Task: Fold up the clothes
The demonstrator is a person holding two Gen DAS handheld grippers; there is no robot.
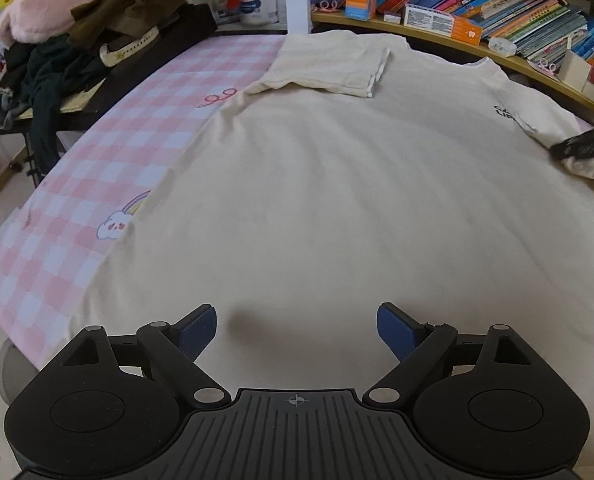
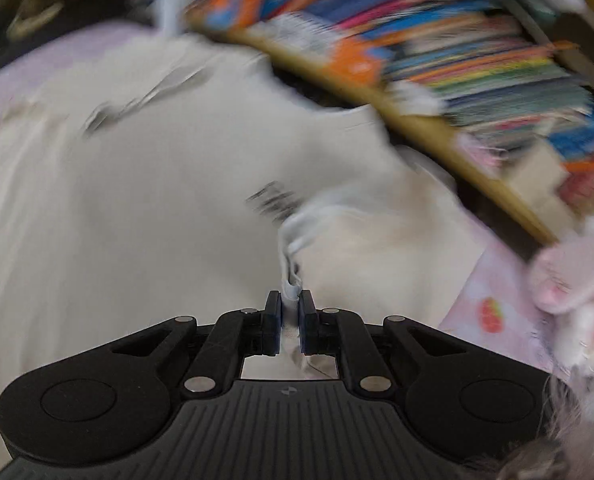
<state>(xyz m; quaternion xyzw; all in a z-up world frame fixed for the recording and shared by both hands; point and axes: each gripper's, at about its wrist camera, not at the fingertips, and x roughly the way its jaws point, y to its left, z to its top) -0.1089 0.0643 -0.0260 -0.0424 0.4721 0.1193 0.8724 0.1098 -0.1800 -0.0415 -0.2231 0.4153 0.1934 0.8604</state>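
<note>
A cream T-shirt (image 1: 317,184) lies spread on the pink checked bed sheet (image 1: 97,184), with its left sleeve (image 1: 329,64) folded inward over the body. My left gripper (image 1: 297,330) hovers open above the shirt's lower part, nothing between its blue pads. In the left wrist view the right gripper (image 1: 585,146) shows as a dark shape at the shirt's right sleeve. The blurred right wrist view has my right gripper (image 2: 290,300) shut on a bunched fold of the cream T-shirt (image 2: 157,208), near its small black print (image 2: 273,200).
A wooden shelf (image 1: 437,36) packed with books curves along the far side of the bed. A dark table (image 1: 97,80) heaped with clothes and a pink plush (image 1: 33,12) stands at the left. A pink plush toy (image 2: 569,280) lies right of the shirt.
</note>
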